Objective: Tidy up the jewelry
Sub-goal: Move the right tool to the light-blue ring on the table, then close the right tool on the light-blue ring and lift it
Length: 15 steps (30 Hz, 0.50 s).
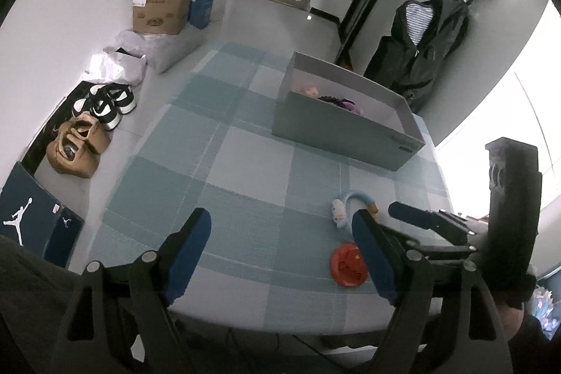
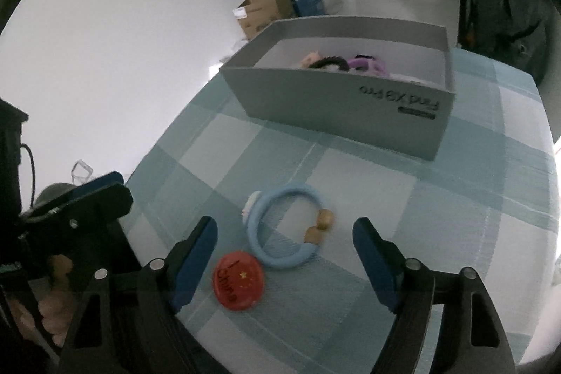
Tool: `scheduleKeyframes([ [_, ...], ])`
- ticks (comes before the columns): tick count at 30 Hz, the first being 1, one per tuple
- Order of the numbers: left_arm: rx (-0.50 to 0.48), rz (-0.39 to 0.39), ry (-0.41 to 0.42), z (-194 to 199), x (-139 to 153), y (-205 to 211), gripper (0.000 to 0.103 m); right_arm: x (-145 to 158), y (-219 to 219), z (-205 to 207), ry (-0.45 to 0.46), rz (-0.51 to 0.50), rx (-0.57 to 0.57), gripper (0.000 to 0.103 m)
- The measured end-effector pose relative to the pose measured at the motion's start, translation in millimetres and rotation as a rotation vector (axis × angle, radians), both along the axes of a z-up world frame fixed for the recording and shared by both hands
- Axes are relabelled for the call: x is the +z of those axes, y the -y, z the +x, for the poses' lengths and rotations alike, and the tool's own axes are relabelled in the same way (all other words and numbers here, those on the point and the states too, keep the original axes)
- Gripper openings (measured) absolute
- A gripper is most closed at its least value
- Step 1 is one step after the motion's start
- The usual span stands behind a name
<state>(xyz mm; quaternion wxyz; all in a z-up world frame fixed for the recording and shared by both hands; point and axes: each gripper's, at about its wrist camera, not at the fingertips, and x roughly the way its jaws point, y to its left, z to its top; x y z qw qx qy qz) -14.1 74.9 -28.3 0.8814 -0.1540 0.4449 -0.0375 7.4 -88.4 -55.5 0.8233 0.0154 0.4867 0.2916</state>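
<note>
A light blue bracelet [image 2: 280, 230] with wooden beads and a white charm lies on the checked tablecloth; it also shows in the left wrist view [image 1: 345, 205]. A red round badge [image 2: 238, 284] marked "China" lies beside it, and shows in the left wrist view [image 1: 349, 265]. A grey box [image 2: 336, 100] holds pink, black and purple pieces; it also shows in the left wrist view [image 1: 347, 128]. My right gripper [image 2: 285, 233] is open and empty, its jaws either side of the bracelet and above it. My left gripper [image 1: 280, 233] is open and empty, left of both items.
The table [image 1: 224, 184] has a blue-green checked cloth. On the floor to the left lie shoes [image 1: 105, 104], a tan bag [image 1: 75, 149], cardboard boxes [image 1: 161, 9] and a dark shoe box [image 1: 31, 219]. A dark jacket [image 1: 420, 41] hangs behind the table.
</note>
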Motion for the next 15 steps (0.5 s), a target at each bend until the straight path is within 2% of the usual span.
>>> scheduleKeyframes([
  [6, 0.005, 0.017, 0.006, -0.9, -0.5, -2.4, 0.08, -4.4, -18.6, -0.7, 0.034, -0.047, -0.002, 0.076],
  [8, 0.009, 0.02, 0.005, -1.3, -0.7, -4.8, 0.08, -5.3, -24.8, -1.0, 0.057, -0.073, 0.007, 0.072],
  [10, 0.021, 0.027, -0.002, -1.4, -1.7, -7.6, 0.08, -6.5, -31.0, -2.3, 0.086, -0.111, 0.011, 0.06],
  [15, 0.046, 0.009, -0.023, 1.4, -5.0, -13.9, 0.08, -6.2, -35.6, -4.9, 0.129, -0.149, 0.031, 0.06],
])
